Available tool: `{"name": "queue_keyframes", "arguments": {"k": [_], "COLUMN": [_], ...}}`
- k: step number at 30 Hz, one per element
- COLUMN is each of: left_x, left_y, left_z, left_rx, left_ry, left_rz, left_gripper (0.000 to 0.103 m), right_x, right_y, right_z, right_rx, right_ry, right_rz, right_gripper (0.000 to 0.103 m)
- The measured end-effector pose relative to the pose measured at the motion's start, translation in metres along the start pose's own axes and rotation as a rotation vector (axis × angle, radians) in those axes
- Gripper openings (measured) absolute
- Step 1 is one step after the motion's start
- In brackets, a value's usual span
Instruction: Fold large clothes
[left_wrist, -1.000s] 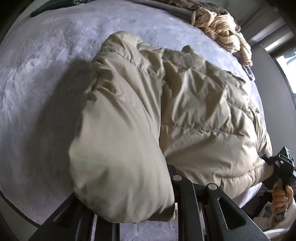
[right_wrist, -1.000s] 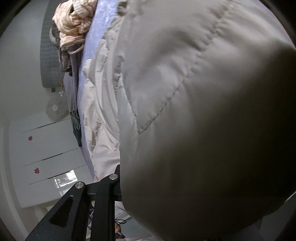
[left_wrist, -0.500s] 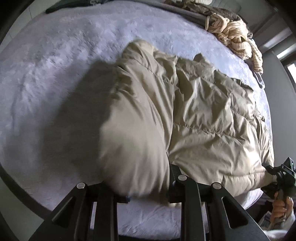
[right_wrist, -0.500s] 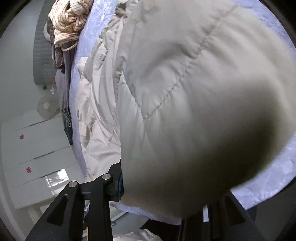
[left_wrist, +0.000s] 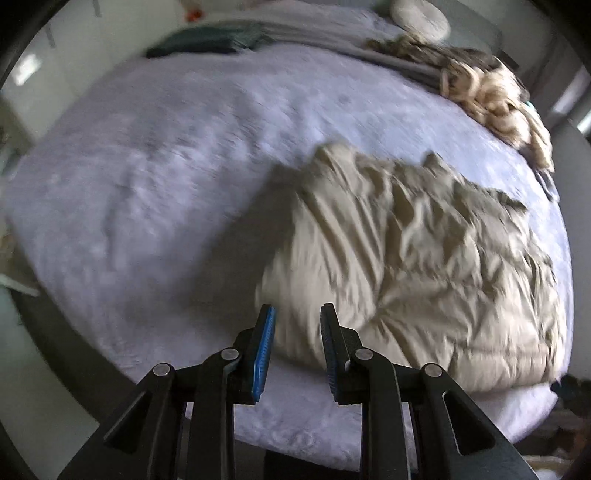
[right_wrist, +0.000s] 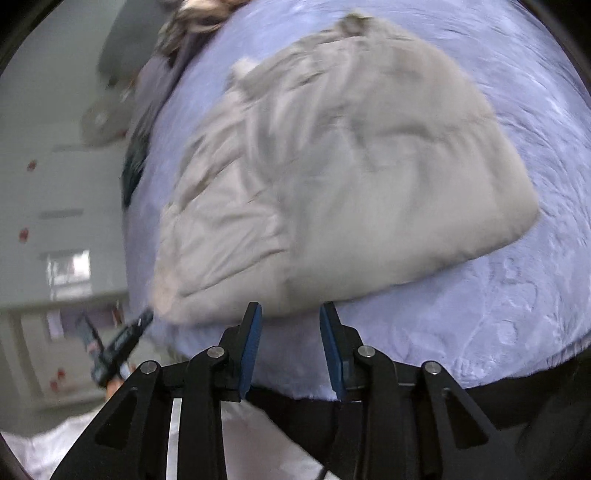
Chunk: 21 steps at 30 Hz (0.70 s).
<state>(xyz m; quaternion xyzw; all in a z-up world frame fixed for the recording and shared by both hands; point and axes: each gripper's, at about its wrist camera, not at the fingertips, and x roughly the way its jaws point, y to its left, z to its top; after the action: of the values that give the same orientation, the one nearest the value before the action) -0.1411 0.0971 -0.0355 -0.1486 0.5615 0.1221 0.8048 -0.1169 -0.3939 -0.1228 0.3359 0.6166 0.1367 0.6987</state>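
A puffy beige quilted jacket (left_wrist: 424, 266) lies folded on the lilac bed cover (left_wrist: 166, 166). My left gripper (left_wrist: 297, 308) hovers above the jacket's near left corner, open, its blue pads bare. In the right wrist view the same jacket (right_wrist: 351, 166) sits as a rounded bundle on the cover (right_wrist: 517, 332). Over its near edge hangs my right gripper (right_wrist: 291, 305), its jaws closing with nothing between them. The left gripper (right_wrist: 122, 343) also shows in that view at the lower left, blurred.
A heap of striped cream clothes (left_wrist: 491, 96) lies at the far right of the bed, with a dark folded item (left_wrist: 207, 38) and a round cushion (left_wrist: 421, 16) at the far end. White drawers (right_wrist: 55, 221) stand beside the bed. The bed's near edge is just below both grippers.
Both grippers held bulky folds of the jacket close to the cameras. They have let go and risen away, and the jacket now rests folded on the bed.
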Motion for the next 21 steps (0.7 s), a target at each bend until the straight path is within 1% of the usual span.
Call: {"name": "queue_keyframes", "arguments": {"k": [2,4,5,7,9,11,12,13,15,17,19,21], "left_x": [-0.005,0.005,0.016,0.042,0.071,0.09,0.095,0.097,0.098,0.099,0.098,0.094], "left_y": [0.004,0.001,-0.004,-0.012,-0.013,-0.008,-0.006,-0.005,-0.006,-0.006,-0.001,0.008], "left_z": [0.003,0.007,0.008,0.007,0.001,-0.002,-0.001,0.0,0.003,0.007,0.013,0.021], "left_rx": [-0.032,-0.025,-0.004,0.037,0.047,0.031,0.024,0.03,0.072,0.118,0.132,0.13], "left_ry": [-0.015,0.014,0.037,0.081,0.139,0.182,0.191,0.192,0.194,0.206,0.214,0.214], "left_rz": [-0.013,-0.025,-0.02,0.015,0.053,0.04,0.028,0.023,0.024,0.027,0.017,0.005], "left_gripper": [0.027,0.027,0.027,0.027,0.027,0.027,0.027,0.027,0.028,0.028,0.028,0.028], "right_x": [-0.003,-0.005,-0.006,-0.004,0.003,0.012,0.016,0.018,0.021,0.025,0.029,0.035], "right_y": [0.008,0.012,0.01,-0.006,-0.018,-0.038,-0.046,-0.049,-0.052,-0.052,-0.046,-0.031], "right_z": [0.0,0.006,0.009,0.021,0.029,0.033,0.033,0.032,0.03,0.028,0.026,0.026], "right_rx": [-0.051,-0.066,-0.058,0.0,0.05,0.099,0.125,0.14,0.154,0.147,0.151,0.165], "right_ry": [-0.015,-0.065,-0.089,-0.128,-0.134,-0.117,-0.112,-0.111,-0.116,-0.115,-0.116,-0.135], "right_rz": [0.005,-0.037,-0.073,-0.158,-0.199,-0.261,-0.26,-0.254,-0.258,-0.283,-0.329,-0.384], "right_gripper": [0.035,0.035,0.035,0.035,0.035,0.032,0.032,0.032,0.032,0.032,0.032,0.033]}}
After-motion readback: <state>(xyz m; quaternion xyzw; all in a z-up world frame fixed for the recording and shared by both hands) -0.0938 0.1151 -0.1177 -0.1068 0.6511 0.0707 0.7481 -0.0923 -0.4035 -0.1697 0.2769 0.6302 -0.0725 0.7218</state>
